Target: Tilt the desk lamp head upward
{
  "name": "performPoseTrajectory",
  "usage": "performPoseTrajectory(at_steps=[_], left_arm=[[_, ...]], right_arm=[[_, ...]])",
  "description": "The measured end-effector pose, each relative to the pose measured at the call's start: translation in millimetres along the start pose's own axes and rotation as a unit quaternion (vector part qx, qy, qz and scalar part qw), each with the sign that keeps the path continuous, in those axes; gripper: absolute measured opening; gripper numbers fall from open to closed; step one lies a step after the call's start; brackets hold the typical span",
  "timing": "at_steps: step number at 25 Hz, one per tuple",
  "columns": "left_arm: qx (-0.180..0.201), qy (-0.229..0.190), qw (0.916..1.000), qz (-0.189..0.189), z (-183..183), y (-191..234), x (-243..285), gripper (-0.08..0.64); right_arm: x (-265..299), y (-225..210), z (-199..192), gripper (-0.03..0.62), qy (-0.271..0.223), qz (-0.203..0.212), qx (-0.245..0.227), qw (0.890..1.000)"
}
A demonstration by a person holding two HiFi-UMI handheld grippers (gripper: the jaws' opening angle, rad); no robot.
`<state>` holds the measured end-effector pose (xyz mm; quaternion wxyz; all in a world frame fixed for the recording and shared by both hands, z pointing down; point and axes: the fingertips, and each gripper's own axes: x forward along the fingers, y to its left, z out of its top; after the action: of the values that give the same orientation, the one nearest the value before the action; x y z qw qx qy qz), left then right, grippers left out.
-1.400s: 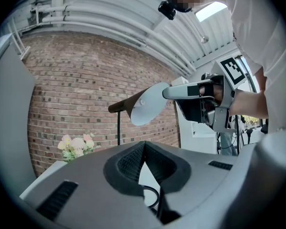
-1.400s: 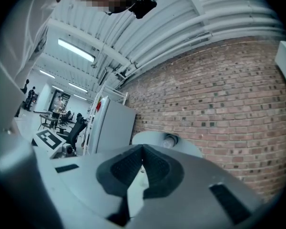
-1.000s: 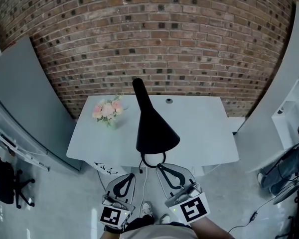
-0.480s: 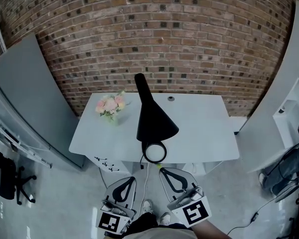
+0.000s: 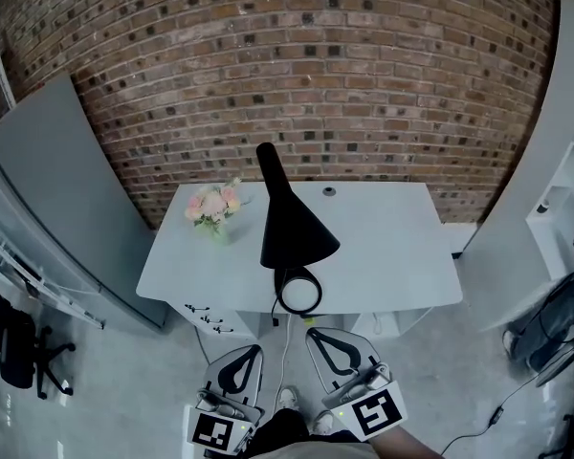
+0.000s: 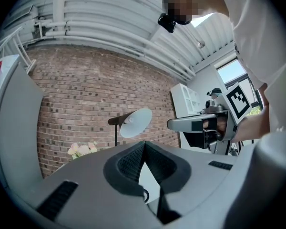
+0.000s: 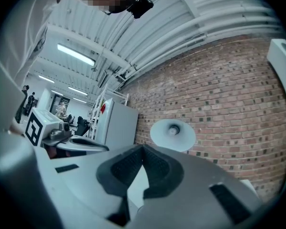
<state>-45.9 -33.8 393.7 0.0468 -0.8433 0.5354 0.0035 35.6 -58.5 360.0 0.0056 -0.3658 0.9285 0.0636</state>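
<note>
On the white desk (image 5: pixel 392 256) at centre frame, the lamp head (image 5: pixel 295 228) is best nudged upward under its rim, the left gripper (image 5: pixel 253 349) and right gripper (image 5: pixel 312 334) being held closed, empty, below.

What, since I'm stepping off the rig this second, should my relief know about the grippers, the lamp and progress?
Left gripper: fingers together, empty, held short of the table.
Right gripper: also shut and empty.
The desk lamp stands at the table's near edge on its ring base. Its head has its mouth turned toward the person and slanted down. Neither gripper touches it.
Done: nothing that shows; I cannot tell whether the head was already tilted.
Left: probably open a gripper, take the head and tip it upward.
</note>
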Motion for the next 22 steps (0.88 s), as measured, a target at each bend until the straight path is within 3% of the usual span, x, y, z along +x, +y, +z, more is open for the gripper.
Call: performPoseTrajectory(at_steps=[22], left_arm=[[0.007,-0.02,0.9997,-0.009,20.3,-0.3,24.9,0.006]], right_arm=[[4.5,-7.2,21.7,0.015,-0.023,0.016,-0.039,0.999]])
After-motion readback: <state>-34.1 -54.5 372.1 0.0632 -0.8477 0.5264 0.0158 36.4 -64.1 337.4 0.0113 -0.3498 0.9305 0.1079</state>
